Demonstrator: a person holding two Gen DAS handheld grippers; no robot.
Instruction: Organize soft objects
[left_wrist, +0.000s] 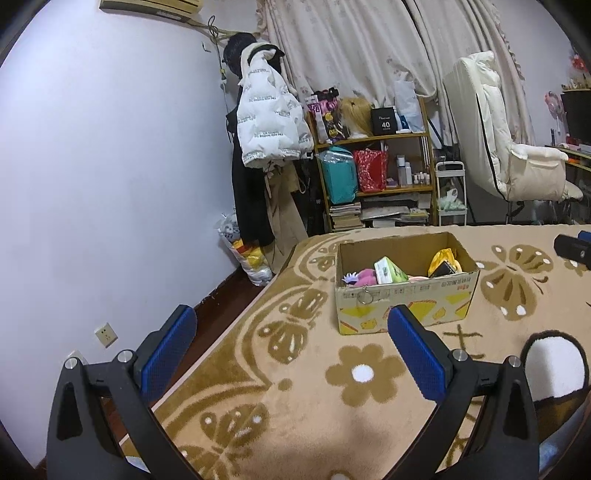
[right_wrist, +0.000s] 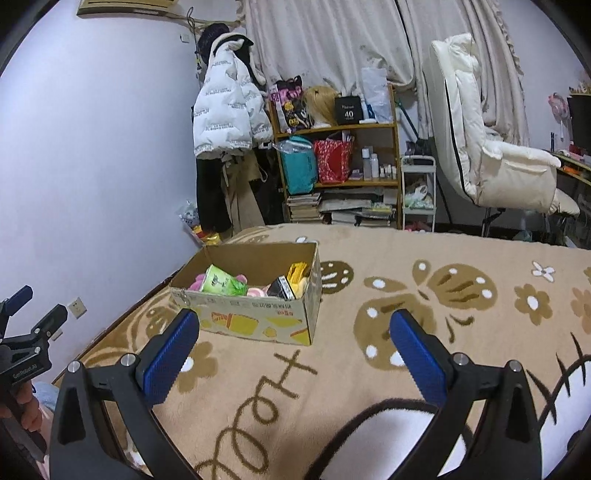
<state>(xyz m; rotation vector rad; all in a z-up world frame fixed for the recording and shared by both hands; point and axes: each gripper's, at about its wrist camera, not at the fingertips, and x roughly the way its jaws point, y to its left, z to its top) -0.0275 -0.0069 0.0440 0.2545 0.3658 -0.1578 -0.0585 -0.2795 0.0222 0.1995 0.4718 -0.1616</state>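
On the bed (left_wrist: 295, 387): a cardboard box (left_wrist: 406, 302), toward the wall-side edge, ahead of both hand-held grippers. In the box: a tissue pack (left_wrist: 389, 271) near the middle, plush toys (left_wrist: 364, 277) to its left, a pouch (left_wrist: 445, 262) to its right. Beyond the foot of the bed: a shelf unit (left_wrist: 373, 177), books stacked on its lowest level, bags on the middle one. Left of the shelf unit: a jacket (left_wrist: 269, 122) hanging by the wall. Right of the shelf unit: a small cart (left_wrist: 450, 195), then a chair (left_wrist: 509, 147). Below the jacket, on the floor: a filled bag (left_wrist: 247, 254).
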